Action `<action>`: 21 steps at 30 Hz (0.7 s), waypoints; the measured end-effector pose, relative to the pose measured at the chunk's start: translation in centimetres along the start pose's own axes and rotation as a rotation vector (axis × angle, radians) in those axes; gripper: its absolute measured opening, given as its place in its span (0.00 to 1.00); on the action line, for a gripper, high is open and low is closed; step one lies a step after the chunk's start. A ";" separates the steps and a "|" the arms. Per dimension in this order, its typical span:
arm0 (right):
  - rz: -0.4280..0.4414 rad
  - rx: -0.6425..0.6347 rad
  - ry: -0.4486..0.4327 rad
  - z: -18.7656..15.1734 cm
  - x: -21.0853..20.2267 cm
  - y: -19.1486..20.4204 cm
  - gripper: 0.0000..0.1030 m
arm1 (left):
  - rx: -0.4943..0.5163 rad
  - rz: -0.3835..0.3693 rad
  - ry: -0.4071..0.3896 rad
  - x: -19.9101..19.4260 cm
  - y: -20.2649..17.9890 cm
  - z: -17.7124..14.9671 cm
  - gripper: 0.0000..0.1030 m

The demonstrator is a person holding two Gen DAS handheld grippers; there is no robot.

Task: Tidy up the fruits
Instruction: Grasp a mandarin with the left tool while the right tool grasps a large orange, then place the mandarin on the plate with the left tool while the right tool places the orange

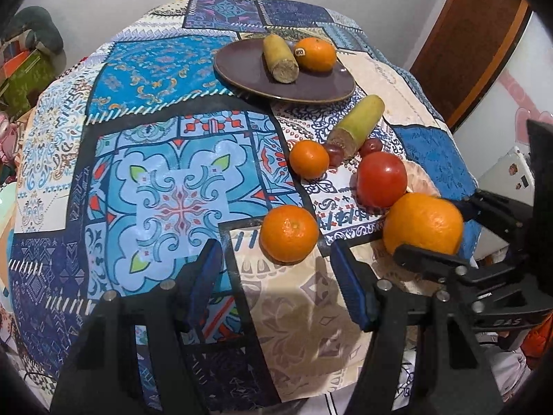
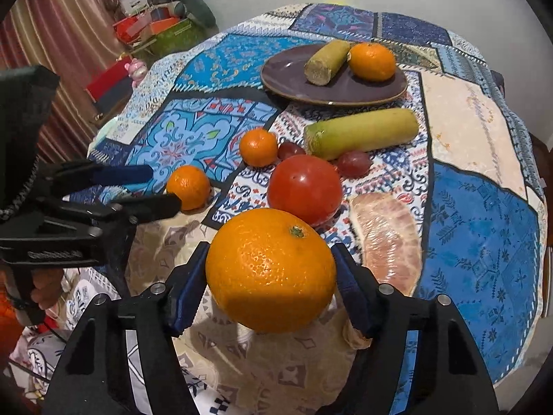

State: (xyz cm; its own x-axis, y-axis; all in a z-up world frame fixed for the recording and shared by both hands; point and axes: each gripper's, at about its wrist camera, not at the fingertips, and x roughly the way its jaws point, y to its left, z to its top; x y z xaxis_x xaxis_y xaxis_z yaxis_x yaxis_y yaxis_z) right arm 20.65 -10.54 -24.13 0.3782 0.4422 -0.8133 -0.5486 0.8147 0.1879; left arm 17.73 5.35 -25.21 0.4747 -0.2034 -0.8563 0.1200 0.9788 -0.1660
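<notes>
On the plate (image 2: pixel 345 93): sugarcane piece (image 2: pixel 326 62) (short) beside tangerine (image 2: pixel 372 61).

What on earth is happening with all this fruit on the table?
Someone is sorting fruit with two hand-held grippers. The right gripper has its fingers around a big orange. The left gripper is open, near a small mandarin. The brown plate already holds a mandarin and a cane piece; a tomato, grapes and more remain on the tablecloth.
</notes>
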 end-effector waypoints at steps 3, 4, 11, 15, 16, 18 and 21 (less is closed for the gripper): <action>-0.005 -0.003 -0.025 0.3 -0.8 -0.1 0.64 | 0.010 -0.004 0.006 0.6 -0.3 0.2 0.50; -0.011 -0.006 -0.036 0.4 -1.1 -0.2 0.64 | 0.011 -0.008 0.010 0.9 -0.3 0.3 0.47; -0.042 -0.004 -0.092 1.3 -2.7 -0.9 0.64 | 0.016 -0.006 0.011 2.0 -0.7 0.7 0.37; -0.060 -0.003 -0.113 2.0 -3.1 -1.3 0.64 | 0.007 -0.016 0.002 2.0 -0.6 1.1 0.36; -0.062 -0.001 -0.117 2.3 -3.1 -1.5 0.64 | 0.004 -0.017 0.001 2.0 -0.6 1.2 0.36; -0.067 0.003 -0.124 2.7 -3.3 -1.8 0.64 | 0.001 -0.013 -0.005 1.8 -0.4 1.3 0.36; -0.080 0.000 -0.137 3.4 -3.5 -2.1 0.64 | -0.007 -0.013 -0.021 1.1 0.0 1.9 0.36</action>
State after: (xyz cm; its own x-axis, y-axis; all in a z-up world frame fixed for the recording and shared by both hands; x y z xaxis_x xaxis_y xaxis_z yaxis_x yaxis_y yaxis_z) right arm 22.97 -12.49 -19.86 0.5191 0.4228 -0.7428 -0.5125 0.8495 0.1254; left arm 19.94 5.04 -25.24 0.4912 -0.2163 -0.8438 0.1198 0.9763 -0.1805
